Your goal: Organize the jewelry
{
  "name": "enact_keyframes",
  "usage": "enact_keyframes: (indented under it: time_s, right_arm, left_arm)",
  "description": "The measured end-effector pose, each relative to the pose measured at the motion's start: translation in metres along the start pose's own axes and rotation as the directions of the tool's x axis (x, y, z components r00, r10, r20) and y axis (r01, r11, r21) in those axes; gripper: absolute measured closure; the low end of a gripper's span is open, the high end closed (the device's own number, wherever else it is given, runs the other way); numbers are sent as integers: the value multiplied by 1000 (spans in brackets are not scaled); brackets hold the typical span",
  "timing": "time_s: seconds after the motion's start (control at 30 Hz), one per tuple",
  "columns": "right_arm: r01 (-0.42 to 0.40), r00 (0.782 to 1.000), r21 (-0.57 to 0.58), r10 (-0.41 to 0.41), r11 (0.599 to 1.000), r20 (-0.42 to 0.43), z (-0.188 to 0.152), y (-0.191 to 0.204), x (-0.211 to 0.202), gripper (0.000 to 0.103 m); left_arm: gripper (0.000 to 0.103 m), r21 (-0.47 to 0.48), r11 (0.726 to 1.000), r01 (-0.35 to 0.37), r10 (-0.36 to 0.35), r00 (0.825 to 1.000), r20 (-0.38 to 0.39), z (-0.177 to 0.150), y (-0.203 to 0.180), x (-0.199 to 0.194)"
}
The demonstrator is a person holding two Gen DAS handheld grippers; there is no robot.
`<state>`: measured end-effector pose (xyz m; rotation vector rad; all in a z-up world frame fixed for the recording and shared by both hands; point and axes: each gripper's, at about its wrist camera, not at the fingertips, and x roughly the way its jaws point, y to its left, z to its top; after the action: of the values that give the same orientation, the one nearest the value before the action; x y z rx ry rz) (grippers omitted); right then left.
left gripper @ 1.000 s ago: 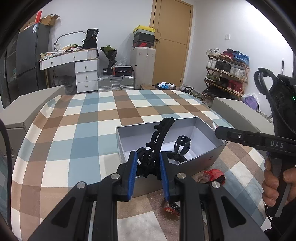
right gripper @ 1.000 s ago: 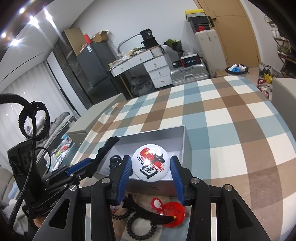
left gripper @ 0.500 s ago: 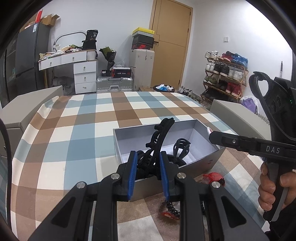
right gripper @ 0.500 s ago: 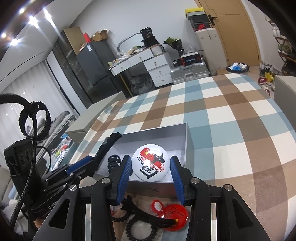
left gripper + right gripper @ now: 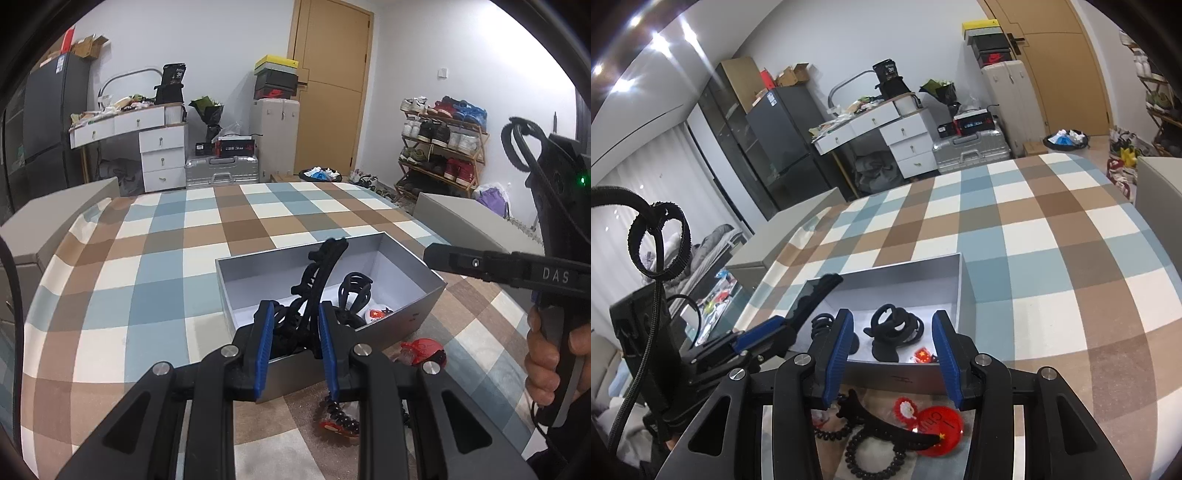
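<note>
While the grey box [image 5: 402, 314] sits on the checked cloth [image 5: 155, 258], a black hair claw clip [image 5: 321, 273] is pinched between the blue pads of the left gripper [image 5: 295, 332], its curved end pointing toward 12 o'clock over the box's near-left corner. Inside the box, a black coiled hair tie [image 5: 354, 291] is seen at 2 o'clock from that gripper, and a white badge with a red flag [image 5: 376, 314] lies at 3 o'clock of it, on the floor of the box. Outside the front wall, a red round badge [image 5: 940, 430], a black hair clip [image 5: 886, 428] and a black spiral hair tie [image 5: 875, 456] are left on the cloth at 6 o'clock of the box. Above the box's front wall the right gripper [image 5: 892, 347] is held with its jaws spread wide and nothing between them.
</note>
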<state>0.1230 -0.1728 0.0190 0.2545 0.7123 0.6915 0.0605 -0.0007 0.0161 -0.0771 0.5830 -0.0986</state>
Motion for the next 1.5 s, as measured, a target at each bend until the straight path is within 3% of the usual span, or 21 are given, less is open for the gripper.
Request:
enact_keyframes:
  time_s: [0.1,0.17,0.3,0.43,0.5,0.57,0.7,0.87,0.97,1.07,1.27,1.5]
  right_arm:
    - [6,1000,7,-6,1000,3,0,-2,-2,57]
    - [16,1000,8,-16,1000,-2,0,-3,-2,55]
    - [34,999,-10,-35,999,-14,-1,0,-7,48]
    - [66,997,-45,-67,997,-24,-1,6,-18,25]
    - [69,997,-57,-72,996,-39,-3,8,-22,19]
    - [90,993,-64,-94,994,-65,-6,8,-25,9]
    - [124,985,-70,-132,990,-109,-11,5,-24,7]
    - [138,967,-111,-158,984,-201,-25,4,-9,7]
    - [182,950,-163,-216,970,-227,-32,7,1,7]
    - [160,944,-186,-206,969,-257,-38,10,8,9]
    - [119,936,-246,-192,962,-296,-49,20,17,28]
    - [94,932,-274,-182,957,-314,-54,27,21,35]
  left_arm:
    - [77,0,1000,-11,11,1000,-18,1,0,0]
    - [59,-12,1000,0,0,1000,-28,0,2,-1]
    - [39,-45,999,13,-15,999,-44,0,2,-7]
    - [30,-64,998,7,-11,998,-67,1,-2,-12]
    - [19,-67,998,3,-8,998,-68,-1,-4,-17]
    - [16,-60,998,9,-13,997,-74,-5,-6,-21]
    - [1,-23,1000,-11,9,995,-98,-13,-12,-24]
    - [1,27,999,-28,32,989,-145,-20,-15,-16]
    - [1,45,999,-31,38,985,-170,-23,-17,-11]
    - [1,63,998,-23,35,979,-200,-27,-17,-6]
    - [1,79,997,-17,35,973,-229,-31,-19,-3]
    - [1,88,996,-4,26,969,-246,-34,-19,-3]
